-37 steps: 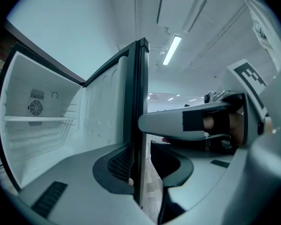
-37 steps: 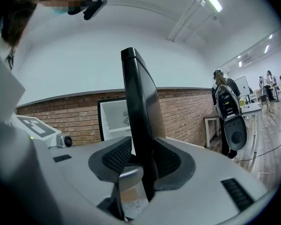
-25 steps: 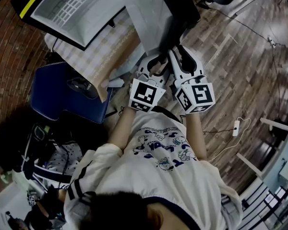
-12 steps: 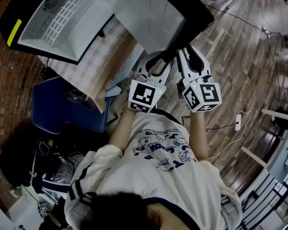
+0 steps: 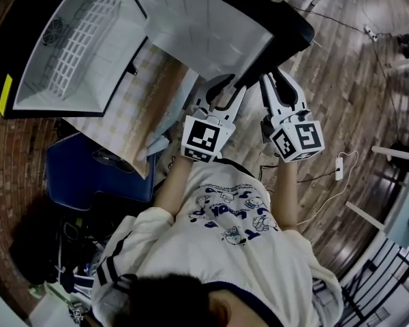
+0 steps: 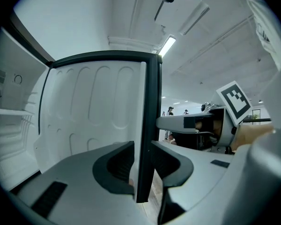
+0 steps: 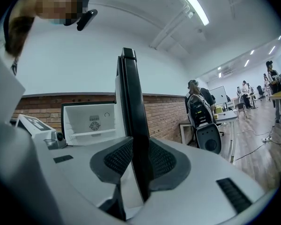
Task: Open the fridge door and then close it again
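Observation:
A small black fridge (image 5: pixel 61 53) with a white inside and a wire shelf stands open on a cloth-covered table. Its door (image 5: pixel 211 33) is swung out toward me, white lining up. My left gripper (image 5: pixel 221 92) and right gripper (image 5: pixel 271 87) sit side by side on the door's free edge. In the left gripper view the jaws (image 6: pixel 143 165) are shut on the black door edge (image 6: pixel 150 116). In the right gripper view the gripper (image 7: pixel 139 161) is likewise shut on the door edge (image 7: pixel 131 107), with the open fridge cavity (image 7: pixel 89 121) behind.
The checked tablecloth (image 5: pixel 140 114) hangs over the table's front. A blue seat (image 5: pixel 88 165) stands left of me. A white power strip and cable (image 5: pixel 339 169) lie on the wooden floor at the right. A black backpack on a chair (image 7: pixel 203 121) stands by the brick wall.
The door has swung wider open, away from the fridge body. Both grippers have gone with its edge, the right one farther to the right.

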`<state>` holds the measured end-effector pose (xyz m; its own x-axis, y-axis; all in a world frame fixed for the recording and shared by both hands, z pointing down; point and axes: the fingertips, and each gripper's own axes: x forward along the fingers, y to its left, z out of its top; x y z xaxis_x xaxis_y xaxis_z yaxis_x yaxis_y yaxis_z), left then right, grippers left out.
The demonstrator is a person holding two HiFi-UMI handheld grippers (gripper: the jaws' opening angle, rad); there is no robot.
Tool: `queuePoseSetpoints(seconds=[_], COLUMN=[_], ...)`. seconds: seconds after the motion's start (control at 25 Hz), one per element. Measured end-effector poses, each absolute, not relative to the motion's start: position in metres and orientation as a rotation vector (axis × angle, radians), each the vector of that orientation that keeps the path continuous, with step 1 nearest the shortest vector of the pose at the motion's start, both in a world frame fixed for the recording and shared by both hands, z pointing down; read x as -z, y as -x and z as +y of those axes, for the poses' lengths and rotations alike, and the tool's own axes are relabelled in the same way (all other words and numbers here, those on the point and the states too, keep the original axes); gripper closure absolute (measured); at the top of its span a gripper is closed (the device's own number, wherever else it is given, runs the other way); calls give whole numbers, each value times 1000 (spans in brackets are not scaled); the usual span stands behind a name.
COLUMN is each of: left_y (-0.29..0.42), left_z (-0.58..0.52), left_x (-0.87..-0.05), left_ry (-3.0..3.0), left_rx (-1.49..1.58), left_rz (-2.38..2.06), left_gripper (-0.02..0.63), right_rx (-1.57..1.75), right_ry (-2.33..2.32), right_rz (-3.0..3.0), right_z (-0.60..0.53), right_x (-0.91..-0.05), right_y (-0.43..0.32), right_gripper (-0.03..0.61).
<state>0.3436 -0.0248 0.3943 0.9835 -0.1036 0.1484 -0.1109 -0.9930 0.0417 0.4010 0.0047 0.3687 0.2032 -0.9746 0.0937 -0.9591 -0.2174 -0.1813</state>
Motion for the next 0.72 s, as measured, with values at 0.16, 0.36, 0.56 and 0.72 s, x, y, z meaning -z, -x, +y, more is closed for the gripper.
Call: queuePoseSetpoints(seconds=[0.16, 0.36, 0.56, 0.72], left_y=[-363, -383, -396, -401], left_z=[-33, -43, -57, -70], left_x=[-396, -397, -399, -399], left_ry=[-3077, -3072, -3068, -3064], left_rx=[-229, -237, -248, -245], left_rz=[-128, -95, -88, -104], left_gripper=[495, 495, 495, 495], right_rx=[277, 267, 273, 274], right_ry=[2415, 2464, 2462, 2469], right_rz=[1882, 1861, 1844, 1837], right_z=[-2, -10, -18, -23], right_x=[-369, -368, -368, -369], right_y=[-426, -455, -480, -494], right_gripper=[477, 489, 492, 495])
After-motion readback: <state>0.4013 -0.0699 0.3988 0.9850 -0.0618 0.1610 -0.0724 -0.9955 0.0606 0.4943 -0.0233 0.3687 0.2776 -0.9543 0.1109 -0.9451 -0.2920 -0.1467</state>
